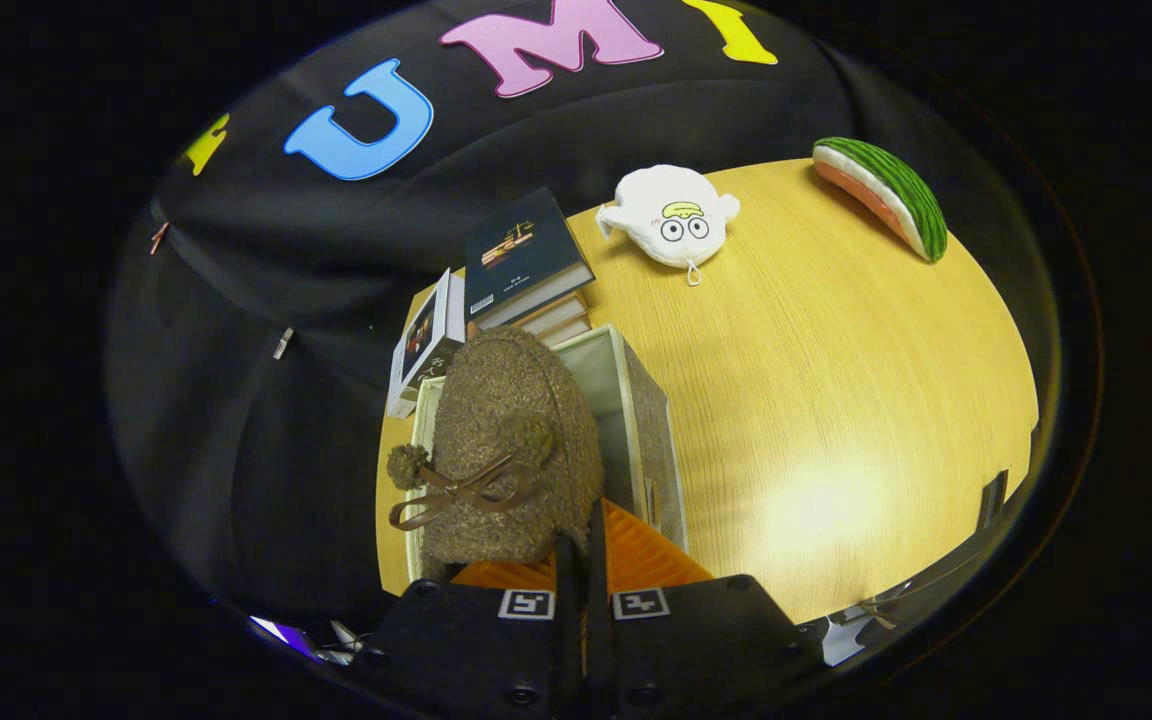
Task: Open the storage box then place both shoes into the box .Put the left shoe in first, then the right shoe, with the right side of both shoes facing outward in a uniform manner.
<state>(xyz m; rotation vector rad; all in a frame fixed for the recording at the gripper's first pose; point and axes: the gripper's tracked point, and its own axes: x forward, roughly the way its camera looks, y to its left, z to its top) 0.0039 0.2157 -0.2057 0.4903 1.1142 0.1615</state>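
A brown fuzzy shoe (511,440) with two pom-poms and a brown bow hangs just ahead of my fingers, its toe pointing away from me. My gripper (581,545) is shut on the near edge of the shoe, its fingers almost touching. Right under and beyond the shoe stands the storage box (648,420), grey fabric with a pale lining, its top open. The shoe covers most of the opening, so the inside of the box is largely hidden. I cannot tell whether the shoe touches the box.
A stack of books (526,260) stands behind the box, with one more book (426,345) upright beside it. On the wooden table (836,400) lie a white plush toy (671,215) and a watermelon-slice plush (886,195), far beyond the box.
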